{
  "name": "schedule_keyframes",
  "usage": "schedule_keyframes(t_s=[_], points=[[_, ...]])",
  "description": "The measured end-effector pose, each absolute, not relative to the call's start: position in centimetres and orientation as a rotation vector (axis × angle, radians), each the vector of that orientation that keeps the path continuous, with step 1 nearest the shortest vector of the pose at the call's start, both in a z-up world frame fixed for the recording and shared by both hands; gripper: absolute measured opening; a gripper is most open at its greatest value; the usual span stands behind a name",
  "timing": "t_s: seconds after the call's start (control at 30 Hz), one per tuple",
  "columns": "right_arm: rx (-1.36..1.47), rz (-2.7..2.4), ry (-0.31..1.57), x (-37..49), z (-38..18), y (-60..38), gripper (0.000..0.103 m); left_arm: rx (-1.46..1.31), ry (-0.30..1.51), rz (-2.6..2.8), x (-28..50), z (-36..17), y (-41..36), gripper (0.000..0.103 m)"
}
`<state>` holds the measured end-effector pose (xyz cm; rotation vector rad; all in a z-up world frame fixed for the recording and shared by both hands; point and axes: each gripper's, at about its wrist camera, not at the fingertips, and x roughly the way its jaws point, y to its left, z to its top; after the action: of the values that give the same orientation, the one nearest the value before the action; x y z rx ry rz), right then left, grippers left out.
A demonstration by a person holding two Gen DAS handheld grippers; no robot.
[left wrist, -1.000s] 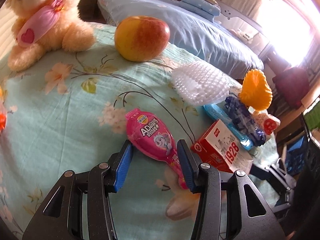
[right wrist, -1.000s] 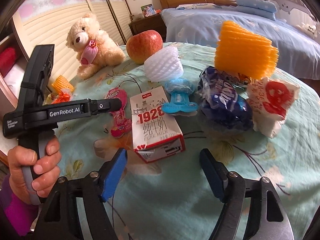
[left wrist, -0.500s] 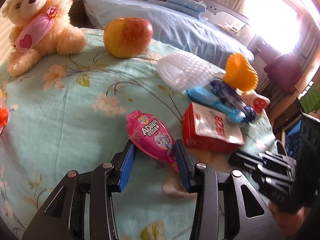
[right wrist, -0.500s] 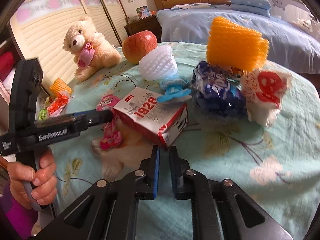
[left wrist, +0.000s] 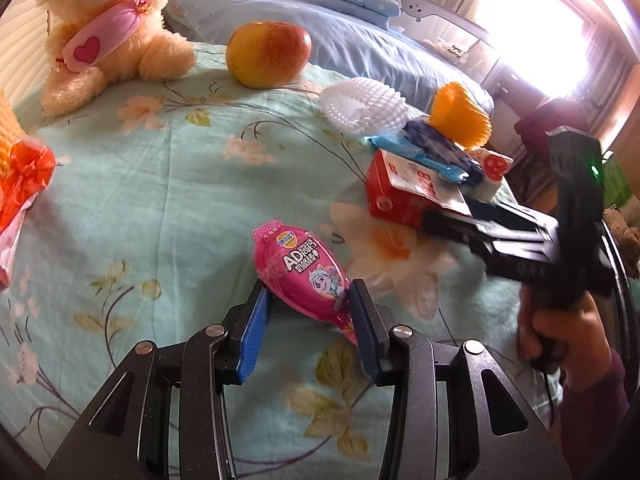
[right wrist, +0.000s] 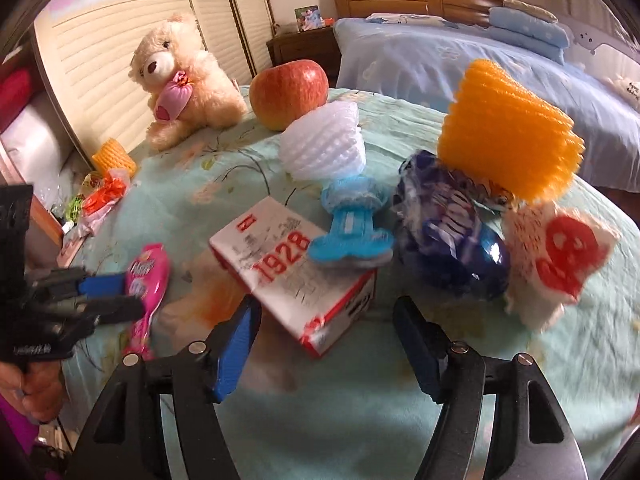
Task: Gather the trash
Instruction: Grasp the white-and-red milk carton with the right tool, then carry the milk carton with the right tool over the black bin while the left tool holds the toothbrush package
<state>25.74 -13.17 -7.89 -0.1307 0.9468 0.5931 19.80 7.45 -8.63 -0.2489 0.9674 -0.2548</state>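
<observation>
Left tool [left wrist: 308, 312] clamped on pink wrapper [left wrist: 306, 276], low over desk [left wrist: 140, 200]. Right tool [right wrist: 326, 320] just opening, jaws apart around carton [right wrist: 296, 276], pads not pressing. Step: gathering trash. Next: close on carton, lift both.

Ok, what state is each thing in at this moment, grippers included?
left gripper, shut on the pink snack pouch
pink snack pouch, held at its lower end
right gripper, open, jaws just opened, milk carton corner between them untouched
milk carton, lying flat, blue wrapper resting on it
apple, whole
teddy bear, sitting upright
orange foam net, standing on end
</observation>
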Motion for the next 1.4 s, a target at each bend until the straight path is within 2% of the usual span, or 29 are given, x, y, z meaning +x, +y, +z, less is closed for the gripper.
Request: schedule_keyframes(t_s=[0.13,0.17,0.2,0.6,1.4], points=[[-0.128,0.599,0.93,25.9,-7.6,-12.9,0.068,-0.237,0.967,-0.26,19.1,-8.5,7.1,0.039],[-0.125,0.6,0.921,25.7,-7.5,-12.9,0.058,-0.235,0.966,-0.26,19.0,-8.5,7.1,0.039],[-0.12,0.598,0.92,25.5,-7.5,-12.9,0.055,-0.236,0.965,-0.26,18.9,-8.5,7.0,0.039],[-0.051,0.548,0.891,19.2,-6.4,-16.4,0.055,-0.235,0.967,-0.31,17.7,-8.4,5.1,0.039],[0.154,0.24,0.829,11.7,-4.8,-29.7,0.055,-0.097,0.955,-0.576,15.2,-6.4,-8.9,0.039]])
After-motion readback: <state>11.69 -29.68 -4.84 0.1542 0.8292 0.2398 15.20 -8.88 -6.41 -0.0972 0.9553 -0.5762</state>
